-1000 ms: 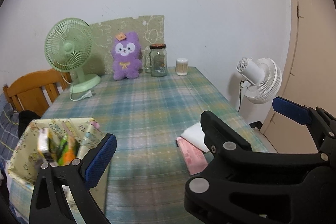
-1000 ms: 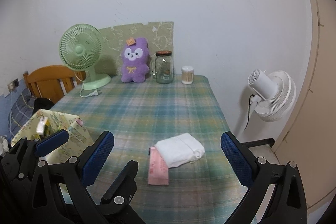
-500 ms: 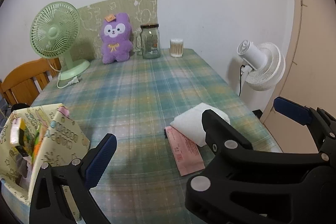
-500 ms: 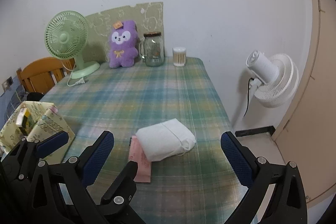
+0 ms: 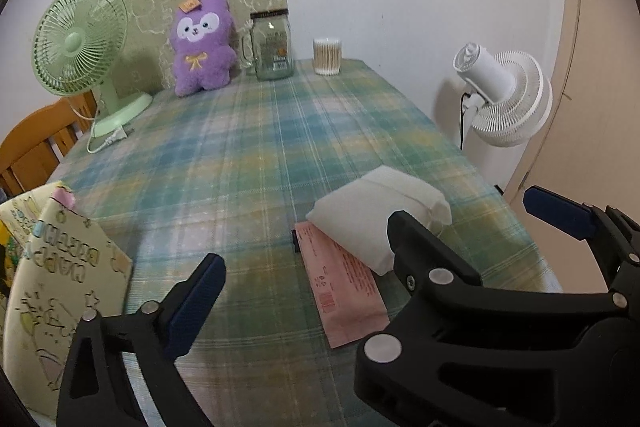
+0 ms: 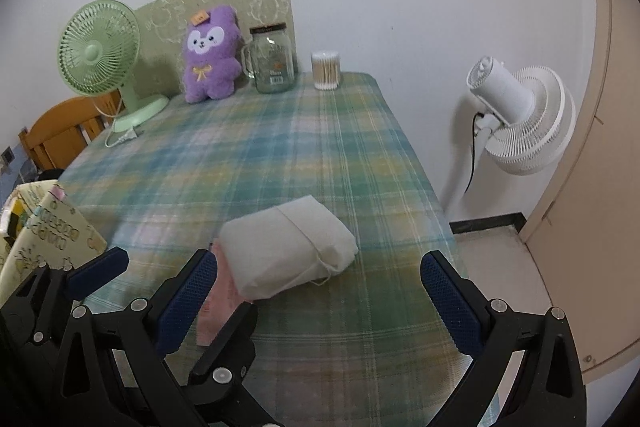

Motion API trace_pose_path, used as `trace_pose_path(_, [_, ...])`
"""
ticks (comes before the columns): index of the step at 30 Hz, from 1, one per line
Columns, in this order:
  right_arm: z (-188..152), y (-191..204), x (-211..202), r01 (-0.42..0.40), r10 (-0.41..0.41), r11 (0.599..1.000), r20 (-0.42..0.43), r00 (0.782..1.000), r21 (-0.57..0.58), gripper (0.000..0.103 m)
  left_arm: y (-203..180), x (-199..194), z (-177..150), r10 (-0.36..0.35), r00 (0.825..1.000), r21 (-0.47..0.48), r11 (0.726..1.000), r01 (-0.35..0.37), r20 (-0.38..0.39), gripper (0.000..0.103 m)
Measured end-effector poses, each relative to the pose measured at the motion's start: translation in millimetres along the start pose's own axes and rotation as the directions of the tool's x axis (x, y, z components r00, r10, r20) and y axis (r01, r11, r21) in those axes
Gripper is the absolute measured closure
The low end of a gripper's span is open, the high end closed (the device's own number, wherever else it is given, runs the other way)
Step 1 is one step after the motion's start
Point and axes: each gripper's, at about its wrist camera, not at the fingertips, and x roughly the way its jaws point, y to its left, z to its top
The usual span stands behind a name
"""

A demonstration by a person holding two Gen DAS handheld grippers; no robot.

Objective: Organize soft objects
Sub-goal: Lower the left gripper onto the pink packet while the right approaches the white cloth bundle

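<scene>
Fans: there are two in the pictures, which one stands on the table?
The green fan stands on the table, beside the purple plush. The white fan stands off it, right.

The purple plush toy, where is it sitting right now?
The purple plush toy sits at the table's far edge by the wall, between the green fan and the glass jar.

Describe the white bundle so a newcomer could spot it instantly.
On the plaid tablecloth, look at the near end, far from the purple plush. The white bundle lies there partly on a flat pink packet; unlike the packet it is puffy, tied with string.
</scene>
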Motion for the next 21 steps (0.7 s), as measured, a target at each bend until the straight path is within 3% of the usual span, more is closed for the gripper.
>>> trace_pose_path(7, [-5.4,-5.7,17.7,0.017,-0.016,1.000,-0.051,0.999,0.016,0.000,-2.0,17.7,-4.1,-0.006,0.999,0.008,1.000,0.006,-0.047,0.019])
trace_pose_path(10, [-8.1,-6.0,21.7,0.020,-0.019,1.000,-0.066,0.998,0.014,0.000,-0.3,24.3,-6.3,-0.007,0.997,0.007,1.000,0.007,-0.077,0.030])
trace_pose_path(12, [-9.0,-5.2,24.8,0.022,-0.021,1.000,-0.076,0.997,0.010,0.000,2.1,29.8,-8.7,-0.035,0.993,-0.004,0.999,0.035,-0.115,0.044])
trace_pose_path(17, [-10.0,0.4,26.6,0.009,-0.009,1.000,-0.086,0.996,0.002,0.000,6.1,27.0,-10.8,-0.045,0.992,-0.010,0.999,0.044,-0.119,0.060])
trace_pose_path(21, [-10.5,6.7,24.4,0.004,-0.005,1.000,-0.080,0.997,-0.004,0.000,11.8,25.3,-13.2,-0.042,0.992,-0.021,0.999,0.040,-0.122,0.063])
